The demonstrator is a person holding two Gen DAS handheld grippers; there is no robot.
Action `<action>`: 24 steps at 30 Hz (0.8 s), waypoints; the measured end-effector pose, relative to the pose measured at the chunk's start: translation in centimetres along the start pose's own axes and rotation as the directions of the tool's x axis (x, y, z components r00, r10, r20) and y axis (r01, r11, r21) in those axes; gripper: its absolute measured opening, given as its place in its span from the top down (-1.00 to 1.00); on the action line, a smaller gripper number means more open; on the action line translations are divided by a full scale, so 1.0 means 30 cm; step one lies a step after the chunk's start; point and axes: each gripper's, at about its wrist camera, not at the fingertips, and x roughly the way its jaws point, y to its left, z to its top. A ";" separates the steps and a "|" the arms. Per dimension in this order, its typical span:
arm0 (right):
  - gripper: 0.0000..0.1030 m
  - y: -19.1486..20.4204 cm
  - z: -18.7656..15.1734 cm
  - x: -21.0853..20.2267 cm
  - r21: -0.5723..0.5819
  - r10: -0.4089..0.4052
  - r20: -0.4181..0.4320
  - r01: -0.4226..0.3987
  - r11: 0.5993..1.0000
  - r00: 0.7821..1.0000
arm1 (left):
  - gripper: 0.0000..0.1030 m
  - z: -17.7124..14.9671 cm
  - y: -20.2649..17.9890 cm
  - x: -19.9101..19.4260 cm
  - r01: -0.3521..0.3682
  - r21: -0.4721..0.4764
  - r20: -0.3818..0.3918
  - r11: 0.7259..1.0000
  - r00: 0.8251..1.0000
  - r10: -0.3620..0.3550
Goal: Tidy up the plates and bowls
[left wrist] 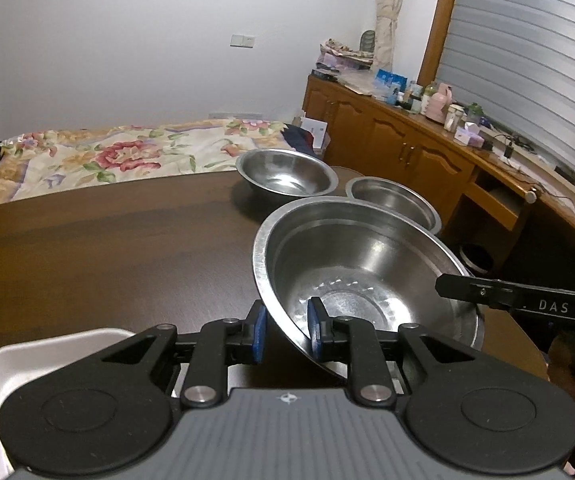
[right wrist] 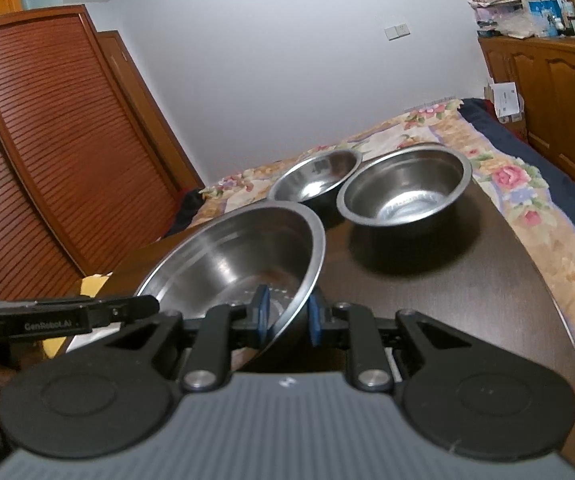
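Above the dark wooden table point(left wrist: 107, 248), a large steel bowl point(left wrist: 367, 272) is held tilted by both grippers. Its near rim is pinched between the blue pads of the left gripper point(left wrist: 287, 330), and the opposite rim is pinched by the right gripper point(right wrist: 287, 316). Two smaller steel bowls point(right wrist: 403, 188) are seen farther back on the table, just beside each other. A white tray point(left wrist: 27, 356) is shown only by the left wrist view, a louvred wooden wardrobe point(right wrist: 47, 140) only by the right.

Left gripper point(left wrist: 286, 333) and right gripper point(right wrist: 286, 316), both clamped.
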 end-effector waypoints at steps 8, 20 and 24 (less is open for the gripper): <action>0.57 0.016 -0.044 -0.032 -0.026 -0.027 -0.009 0.027 0.999 1.000 | 0.53 -0.046 -0.037 -0.040 0.000 0.036 0.003 0.999 1.000 0.000; 0.57 0.008 -0.091 -0.074 0.002 -0.016 -0.025 0.016 1.000 1.000 | 0.52 -0.092 -0.053 -0.060 0.014 0.037 -0.012 0.999 1.000 -0.014; 0.57 0.006 -0.105 -0.082 0.023 0.002 -0.025 -0.001 1.000 1.000 | 0.52 -0.114 -0.047 -0.078 0.021 0.019 -0.009 1.000 1.000 -0.021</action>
